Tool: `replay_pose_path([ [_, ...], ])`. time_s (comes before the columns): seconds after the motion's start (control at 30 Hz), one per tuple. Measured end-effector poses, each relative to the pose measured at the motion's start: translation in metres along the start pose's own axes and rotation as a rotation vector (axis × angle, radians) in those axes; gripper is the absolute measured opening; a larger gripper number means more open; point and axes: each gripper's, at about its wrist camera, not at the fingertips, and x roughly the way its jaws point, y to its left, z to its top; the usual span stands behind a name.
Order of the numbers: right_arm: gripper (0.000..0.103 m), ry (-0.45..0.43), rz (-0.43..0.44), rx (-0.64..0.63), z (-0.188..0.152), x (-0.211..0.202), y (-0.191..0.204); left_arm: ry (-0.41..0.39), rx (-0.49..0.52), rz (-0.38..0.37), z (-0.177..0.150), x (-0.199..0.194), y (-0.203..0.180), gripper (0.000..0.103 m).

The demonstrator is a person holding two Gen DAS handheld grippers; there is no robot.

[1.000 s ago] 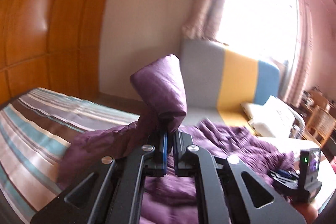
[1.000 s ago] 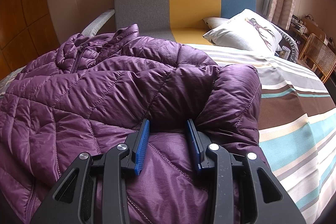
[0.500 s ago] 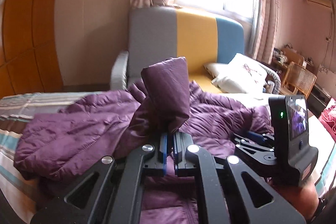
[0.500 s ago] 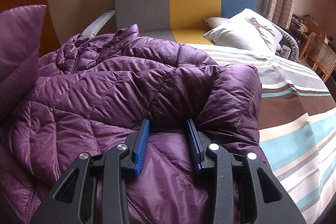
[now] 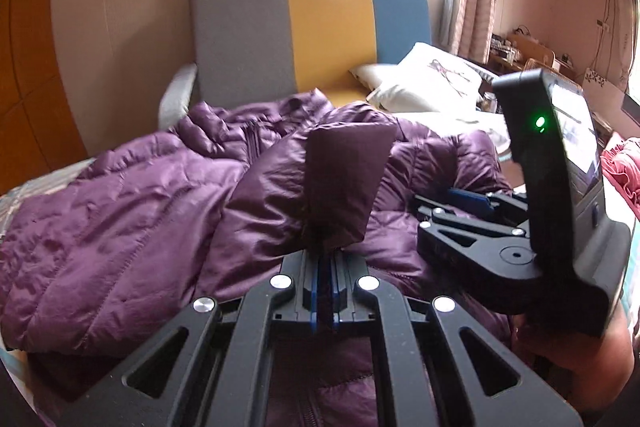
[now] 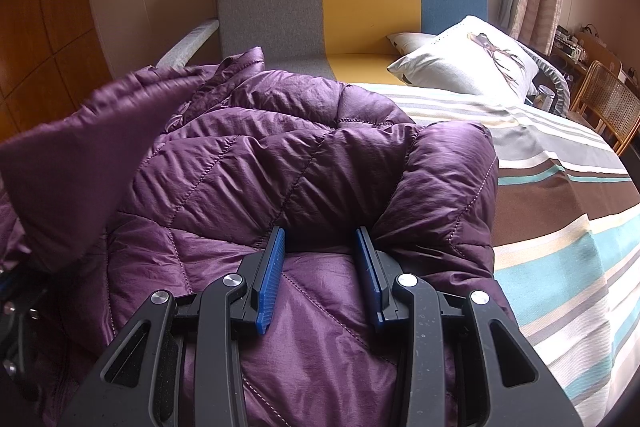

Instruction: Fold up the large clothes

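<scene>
The left claw (image 5: 324, 279), clamped on the sleeve (image 5: 344, 187), swings it toward 12 o'clock over the purple jacket (image 6: 248, 179) for folding, while the right claw (image 6: 320, 259), its blue pads apart, pins the hem (image 6: 320, 327).

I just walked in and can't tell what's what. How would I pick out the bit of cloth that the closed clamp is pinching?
Start at the bed's grey, yellow and blue headboard, then come down to the purple quilted jacket spread before it. The sleeve end stands up from the left gripper, the only part lifted off the bed.
</scene>
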Motion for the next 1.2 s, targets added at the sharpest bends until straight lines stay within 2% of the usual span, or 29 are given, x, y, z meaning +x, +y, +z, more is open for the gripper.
replay_pose_path([
  [0.17, 0.036, -0.001, 0.003, 0.005, 0.0, 0.001, 0.002, 0.136, 0.01, -0.067, -0.002, 0.026, -0.003, 0.005],
  [0.3, 0.036, -0.001, 0.009, 0.012, 0.001, 0.002, 0.004, 0.122, -0.031, -0.129, -0.001, 0.019, 0.003, 0.009],
  [0.37, 0.036, -0.001, 0.006, 0.013, 0.0, 0.001, 0.005, 0.106, -0.069, -0.208, -0.002, 0.009, 0.007, 0.032],
  [0.4, 0.036, -0.002, 0.006, 0.014, 0.0, 0.0, 0.005, 0.093, -0.08, -0.248, -0.003, 0.002, 0.007, 0.068],
  [0.43, 0.036, -0.002, 0.017, 0.024, 0.0, 0.0, 0.005, 0.066, -0.087, -0.217, -0.004, -0.008, 0.007, 0.082],
  [0.47, 0.036, -0.001, 0.021, 0.028, 0.0, 0.001, 0.003, 0.027, -0.072, -0.23, -0.006, -0.019, 0.006, 0.084],
  [0.53, 0.036, -0.003, 0.024, 0.031, 0.002, 0.002, 0.004, -0.004, -0.055, -0.242, -0.007, -0.033, 0.005, 0.084],
  [0.63, 0.036, 0.005, 0.046, 0.047, 0.005, 0.002, 0.006, -0.047, -0.059, -0.221, -0.008, -0.054, 0.014, 0.085],
  [0.7, 0.036, 0.008, 0.067, 0.062, 0.007, -0.002, -0.001, -0.076, -0.078, -0.181, -0.009, -0.067, 0.03, 0.085],
  [0.77, 0.036, -0.025, 0.059, 0.057, 0.007, -0.015, -0.005, -0.104, -0.11, -0.111, -0.011, -0.078, 0.052, 0.085],
  [0.87, 0.036, -0.126, 0.035, 0.047, 0.01, -0.047, -0.001, -0.12, -0.164, 0.061, -0.011, -0.084, 0.089, 0.084],
  [0.93, 0.036, -0.186, 0.073, 0.028, 0.016, -0.067, 0.011, -0.116, -0.2, 0.196, -0.01, -0.085, 0.114, 0.079],
  [1.0, 0.036, -0.213, 0.141, 0.003, 0.025, -0.079, 0.032, -0.099, -0.232, 0.273, -0.01, -0.082, 0.136, 0.077],
  [1.1, 0.036, -0.149, 0.23, -0.055, 0.036, -0.069, 0.073, -0.053, -0.294, 0.325, -0.012, -0.071, 0.165, 0.075],
  [1.13, 0.036, -0.123, 0.248, -0.067, 0.039, -0.062, 0.086, -0.031, -0.306, 0.326, -0.011, -0.065, 0.17, 0.07],
  [1.2, 0.036, -0.079, 0.262, -0.082, 0.041, -0.046, 0.105, 0.012, -0.303, 0.299, -0.012, -0.05, 0.171, 0.069],
])
